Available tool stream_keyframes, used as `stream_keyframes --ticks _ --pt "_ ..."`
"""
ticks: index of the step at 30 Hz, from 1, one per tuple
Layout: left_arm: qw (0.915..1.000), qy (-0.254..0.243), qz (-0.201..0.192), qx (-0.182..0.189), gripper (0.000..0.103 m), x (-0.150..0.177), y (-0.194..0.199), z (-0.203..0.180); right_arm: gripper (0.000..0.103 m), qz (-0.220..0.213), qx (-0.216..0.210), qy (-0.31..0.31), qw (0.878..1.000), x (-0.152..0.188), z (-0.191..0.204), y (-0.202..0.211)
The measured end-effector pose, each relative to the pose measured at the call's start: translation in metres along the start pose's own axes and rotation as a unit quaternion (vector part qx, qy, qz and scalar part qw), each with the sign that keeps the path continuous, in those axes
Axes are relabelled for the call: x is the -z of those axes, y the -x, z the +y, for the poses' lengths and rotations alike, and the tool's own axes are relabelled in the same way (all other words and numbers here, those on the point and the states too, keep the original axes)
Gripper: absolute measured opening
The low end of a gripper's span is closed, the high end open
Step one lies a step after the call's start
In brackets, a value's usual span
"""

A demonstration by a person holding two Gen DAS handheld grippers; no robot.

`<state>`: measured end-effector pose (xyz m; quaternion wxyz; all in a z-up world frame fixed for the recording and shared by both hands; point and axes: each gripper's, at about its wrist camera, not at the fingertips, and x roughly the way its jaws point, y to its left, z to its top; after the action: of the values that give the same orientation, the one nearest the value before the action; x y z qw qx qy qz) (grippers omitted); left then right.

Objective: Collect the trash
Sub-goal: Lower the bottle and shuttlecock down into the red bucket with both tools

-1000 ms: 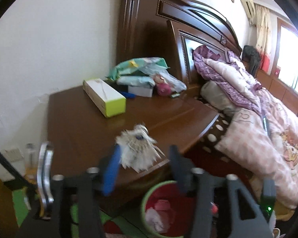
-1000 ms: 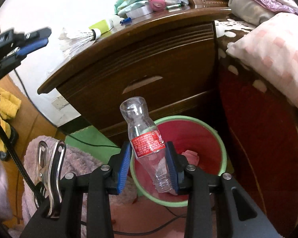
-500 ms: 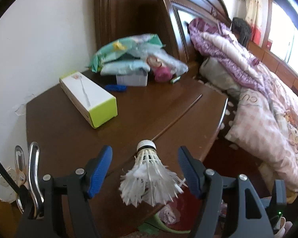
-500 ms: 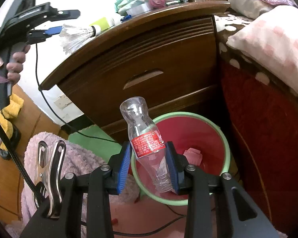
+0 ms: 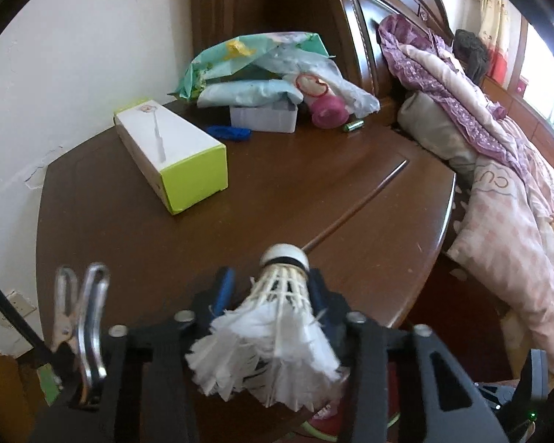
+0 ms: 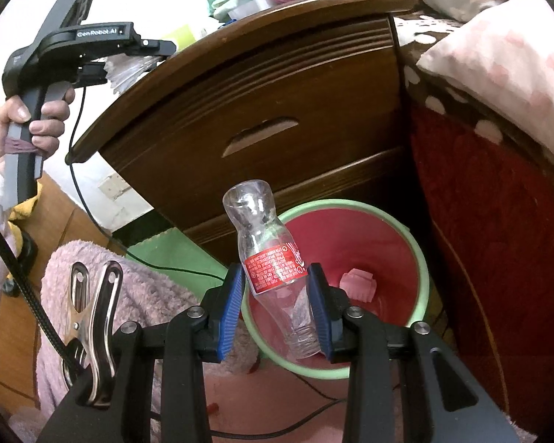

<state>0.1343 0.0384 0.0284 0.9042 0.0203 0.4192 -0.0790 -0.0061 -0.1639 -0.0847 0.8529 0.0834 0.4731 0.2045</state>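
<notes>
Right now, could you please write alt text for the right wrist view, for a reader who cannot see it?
The right gripper holds a clear bottle, neck down, above a green-rimmed red bin beside a wooden nightstand. At upper left, a hand holds the left gripper at a shuttlecock on the nightstand's edge.

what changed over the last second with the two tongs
The left tongs came in over the nightstand edge and have just closed around the shuttlecock, now between their pads. The right tongs stayed put, gripping the bottle above the bin.
</notes>
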Motion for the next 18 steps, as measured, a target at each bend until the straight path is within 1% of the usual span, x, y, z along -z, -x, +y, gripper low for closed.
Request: stream_keyframes --ticks 2,5,10,14,18 --pt "1.0 0.0 -0.002 0.001 0.03 0.001 0.001 0.001 0.036 0.002 0.0 0.001 1.0 0.0 0.0 -0.001" --pt "1.0 0.0 -0.007 0.007 0.029 0.005 0.006 0.0 0.036 0.005 0.005 0.001 1.0 0.0 0.001 -0.004" --pt "0.9992 0.003 -0.018 0.035 0.029 0.017 0.023 -0.01 0.036 0.004 0.009 -0.005 1.0 0.0 0.0 -0.005" --pt "0.9979 -0.007 -0.022 0.06 0.029 0.029 0.037 -0.025 0.036 0.004 0.014 -0.02 1.0 0.001 -0.005 -0.005" --pt "0.9971 0.002 -0.015 0.074 0.029 0.043 0.05 -0.044 0.036 0.003 0.015 -0.04 0.999 0.001 -0.012 -0.005"
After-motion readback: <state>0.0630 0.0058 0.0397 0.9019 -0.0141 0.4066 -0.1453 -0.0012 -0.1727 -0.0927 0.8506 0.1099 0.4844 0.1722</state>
